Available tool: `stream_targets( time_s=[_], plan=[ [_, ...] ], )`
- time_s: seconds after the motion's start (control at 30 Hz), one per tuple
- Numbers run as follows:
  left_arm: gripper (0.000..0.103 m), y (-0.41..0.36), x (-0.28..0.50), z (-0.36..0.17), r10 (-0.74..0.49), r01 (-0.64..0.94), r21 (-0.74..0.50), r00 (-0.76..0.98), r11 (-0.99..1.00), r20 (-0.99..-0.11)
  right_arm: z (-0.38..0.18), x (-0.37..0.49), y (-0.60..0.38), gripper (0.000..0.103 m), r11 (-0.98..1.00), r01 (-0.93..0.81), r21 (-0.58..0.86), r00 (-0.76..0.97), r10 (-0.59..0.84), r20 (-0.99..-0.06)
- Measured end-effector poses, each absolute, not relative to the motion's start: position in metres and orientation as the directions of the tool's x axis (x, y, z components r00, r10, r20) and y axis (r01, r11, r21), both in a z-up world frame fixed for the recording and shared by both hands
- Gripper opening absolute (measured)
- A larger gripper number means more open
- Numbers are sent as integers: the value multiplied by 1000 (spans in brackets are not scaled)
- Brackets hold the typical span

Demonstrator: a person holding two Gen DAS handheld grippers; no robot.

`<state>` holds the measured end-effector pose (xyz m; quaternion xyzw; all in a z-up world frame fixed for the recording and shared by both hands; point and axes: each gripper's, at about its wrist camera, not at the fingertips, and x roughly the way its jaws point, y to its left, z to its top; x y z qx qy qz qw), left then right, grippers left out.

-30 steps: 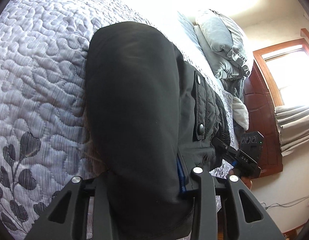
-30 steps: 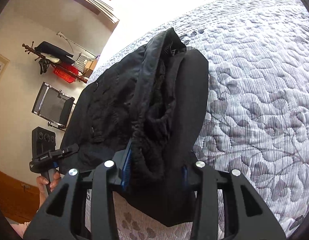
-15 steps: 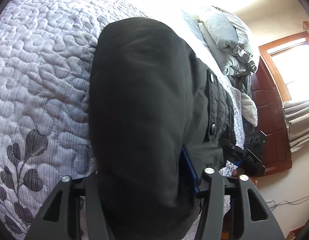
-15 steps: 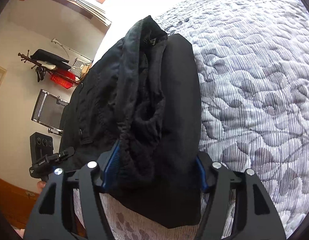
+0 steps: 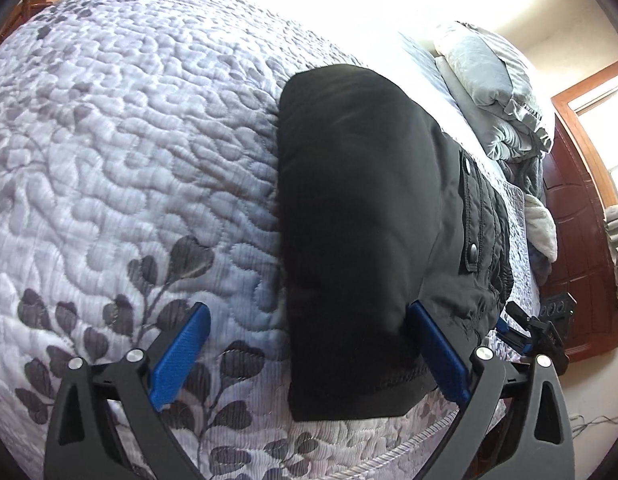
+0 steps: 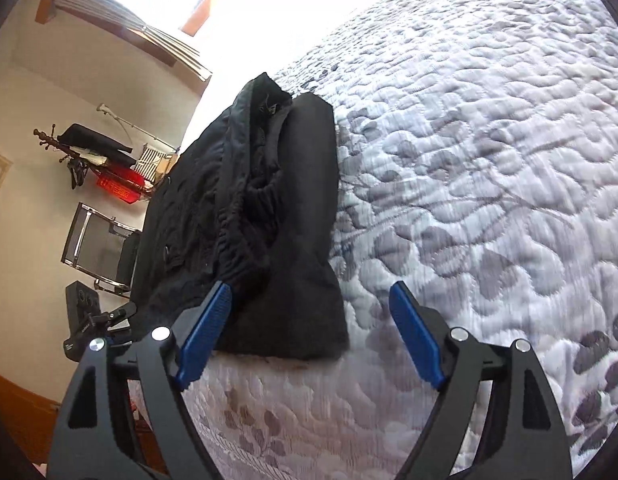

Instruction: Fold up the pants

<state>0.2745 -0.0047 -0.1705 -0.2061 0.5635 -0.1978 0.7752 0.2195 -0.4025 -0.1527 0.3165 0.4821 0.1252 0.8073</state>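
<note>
the black pants (image 5: 349, 240) lie folded on the quilted bedspread (image 5: 129, 140) near its edge — long axis running away from both cameras. left gripper (image 5: 309, 344) and right gripper (image 6: 309, 332) both gape wide, holding nothing; the right fingers (image 6: 415, 336) possibly clear the cloth.

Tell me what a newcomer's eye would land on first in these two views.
First, the black pants, folded into a thick bundle near the edge of the grey quilted bedspread. Next, the blue-padded left gripper and right gripper, both open at that bundle's near end, gripping nothing. Grey pillows sit piled at the head of the bed.
</note>
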Motion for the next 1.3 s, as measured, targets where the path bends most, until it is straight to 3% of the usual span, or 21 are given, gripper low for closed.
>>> stream_targets(
  time_s=[0.23, 0.33, 0.53, 0.87, 1.3],
  plan=[
    [99, 7, 235, -150, -365, 100, -354, 361, 930, -858, -137, 170, -398, 82, 873, 192, 448, 505, 303, -808],
    [99, 10, 211, -145, -291, 102, -273, 403, 957, -868, -131, 142, -381, 87, 917, 213, 338, 493, 198, -847],
    [99, 21, 161, -142, -164, 43, -161, 430, 986, -888, -130, 105, -338, 89, 954, 214, 210, 452, 94, -887],
    [99, -16, 112, -122, -219, 106, -192, 428, 976, -877, -108, 70, -253, 90, 989, 123, 83, 461, 18, -887],
    [99, -24, 89, -46, -214, 183, -132, 569, 974, -794, -20, 59, -234, 92, 994, 63, 85, 582, 32, -812]
  ],
)
